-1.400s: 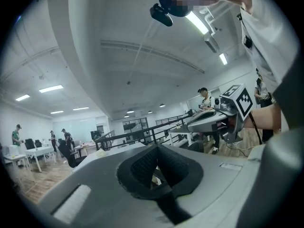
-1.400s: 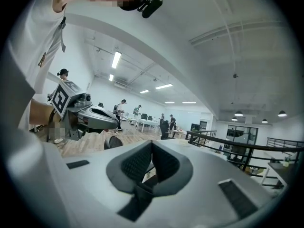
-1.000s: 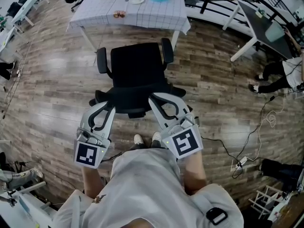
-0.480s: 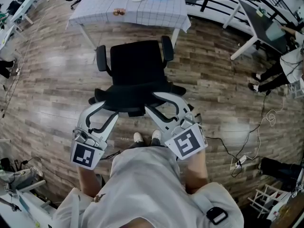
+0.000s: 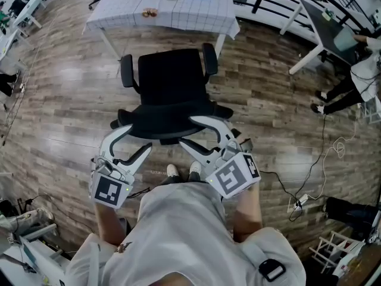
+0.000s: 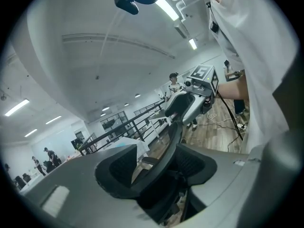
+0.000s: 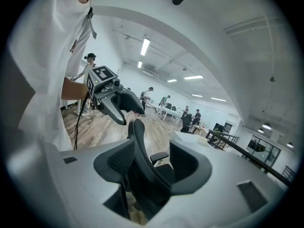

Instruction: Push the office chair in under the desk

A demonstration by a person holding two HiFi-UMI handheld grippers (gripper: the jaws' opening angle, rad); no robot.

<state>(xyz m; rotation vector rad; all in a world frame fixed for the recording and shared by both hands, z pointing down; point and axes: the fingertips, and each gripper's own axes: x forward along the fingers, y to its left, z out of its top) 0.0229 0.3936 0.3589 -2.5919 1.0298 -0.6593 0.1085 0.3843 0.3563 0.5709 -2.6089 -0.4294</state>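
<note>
While left claw (image 5: 134, 142) and right claw (image 5: 192, 131) are opening, each straddles the office chair back (image 5: 166, 121), ungripped.

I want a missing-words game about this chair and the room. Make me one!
1. The office chair is the colour ___.
2. It has ___ armrests.
3. It stands on a ___ floor.
4. The table ahead of it is covered with a ___.

Missing words: black, two, wooden, cloth.
</note>
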